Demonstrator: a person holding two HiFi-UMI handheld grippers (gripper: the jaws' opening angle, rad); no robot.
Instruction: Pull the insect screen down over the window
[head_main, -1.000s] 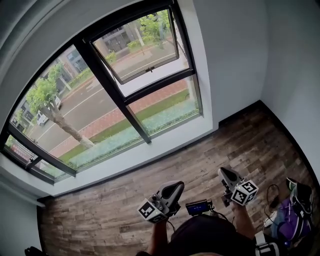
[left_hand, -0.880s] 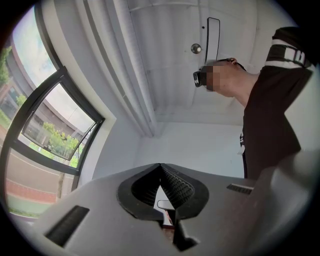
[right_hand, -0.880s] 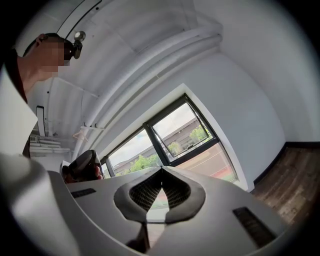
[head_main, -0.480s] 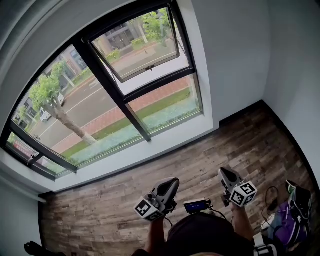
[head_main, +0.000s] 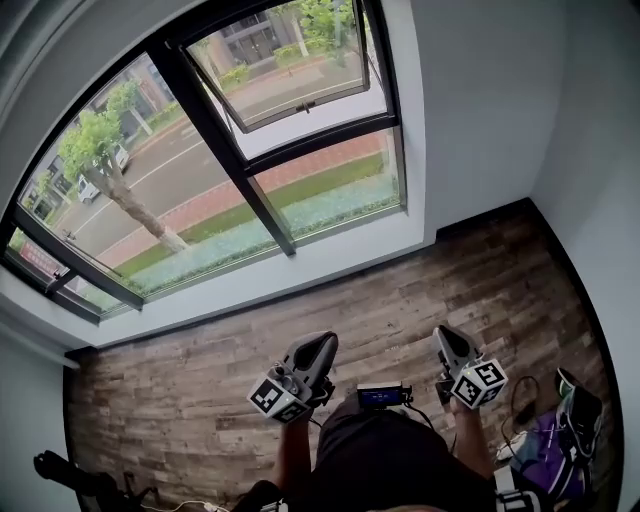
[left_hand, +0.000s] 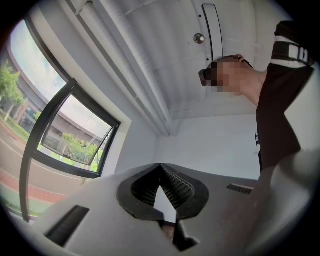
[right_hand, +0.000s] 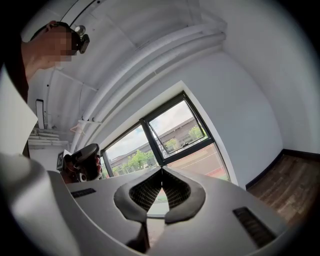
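One black-framed window (head_main: 240, 185) sits in white wall (head_main: 470, 110) above wood-plank floor (head_main: 400, 310).

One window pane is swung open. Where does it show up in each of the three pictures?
Head view: the open pane is at the top centre.
Left gripper view: it is left of centre at mid-height.
Right gripper view: it is just right of centre at mid-height.
Shared landmark: the black upright frame bar runs along the pane's left side in every view.
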